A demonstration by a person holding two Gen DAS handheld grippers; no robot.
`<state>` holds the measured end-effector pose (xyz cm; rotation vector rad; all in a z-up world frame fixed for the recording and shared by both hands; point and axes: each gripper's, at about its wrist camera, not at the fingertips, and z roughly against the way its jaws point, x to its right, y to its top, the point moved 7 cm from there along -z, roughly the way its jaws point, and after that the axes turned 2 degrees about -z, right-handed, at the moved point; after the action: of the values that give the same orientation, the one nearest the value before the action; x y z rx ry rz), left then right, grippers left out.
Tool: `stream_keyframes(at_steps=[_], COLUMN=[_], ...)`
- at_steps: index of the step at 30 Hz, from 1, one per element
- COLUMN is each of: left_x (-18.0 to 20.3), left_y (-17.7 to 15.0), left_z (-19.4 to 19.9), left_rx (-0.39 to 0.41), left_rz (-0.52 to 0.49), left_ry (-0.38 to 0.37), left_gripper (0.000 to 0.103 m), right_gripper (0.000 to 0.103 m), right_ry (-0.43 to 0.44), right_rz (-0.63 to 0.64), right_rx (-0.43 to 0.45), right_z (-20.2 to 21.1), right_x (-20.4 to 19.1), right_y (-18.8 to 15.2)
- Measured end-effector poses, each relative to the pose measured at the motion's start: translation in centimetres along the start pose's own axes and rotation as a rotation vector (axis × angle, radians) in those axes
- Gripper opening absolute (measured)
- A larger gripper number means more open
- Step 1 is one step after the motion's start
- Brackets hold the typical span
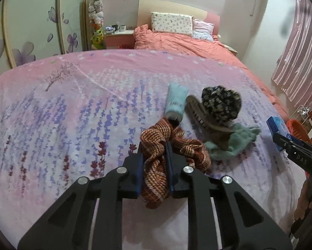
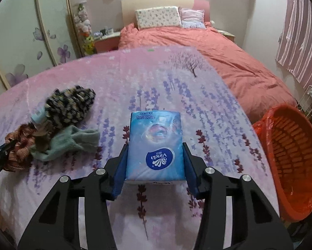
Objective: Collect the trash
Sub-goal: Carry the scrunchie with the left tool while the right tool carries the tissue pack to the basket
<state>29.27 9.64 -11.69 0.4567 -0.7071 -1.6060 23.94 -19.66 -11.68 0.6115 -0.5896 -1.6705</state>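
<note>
Your left gripper point(image 1: 155, 156) clamps the limp rust-orange knitted cloth point(image 1: 156, 166) mid-fold; your right gripper point(image 2: 155, 162) squeezes the soft, light blue plastic-wrapped tissue pack point(image 2: 156, 143) by its sides.

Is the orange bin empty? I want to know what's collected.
Empty as far as visible: the orange bin shows only bare slatted wall inside; its bottom is out of sight.
</note>
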Motion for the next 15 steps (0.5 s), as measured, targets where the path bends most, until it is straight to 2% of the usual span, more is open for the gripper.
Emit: stream_keyframes(at_steps=[10, 15], left_x=[2.0, 4.4], left_y=[2.6, 4.1], left_z=[6.9, 10.3], left_rx=[0.114, 0.175], left_rz=[-0.018, -0.053], left_ry=[-0.001, -0.016], left_gripper=[0.019, 0.019], right_gripper=[0.049, 0.049], right_ry=[0.052, 0.074], right_rz=[-0.019, -0.033], right_rx=[0.1, 0.14], right_z=[5.4, 7.5], right_x=[1.1, 1.9], right_y=[1.4, 1.6])
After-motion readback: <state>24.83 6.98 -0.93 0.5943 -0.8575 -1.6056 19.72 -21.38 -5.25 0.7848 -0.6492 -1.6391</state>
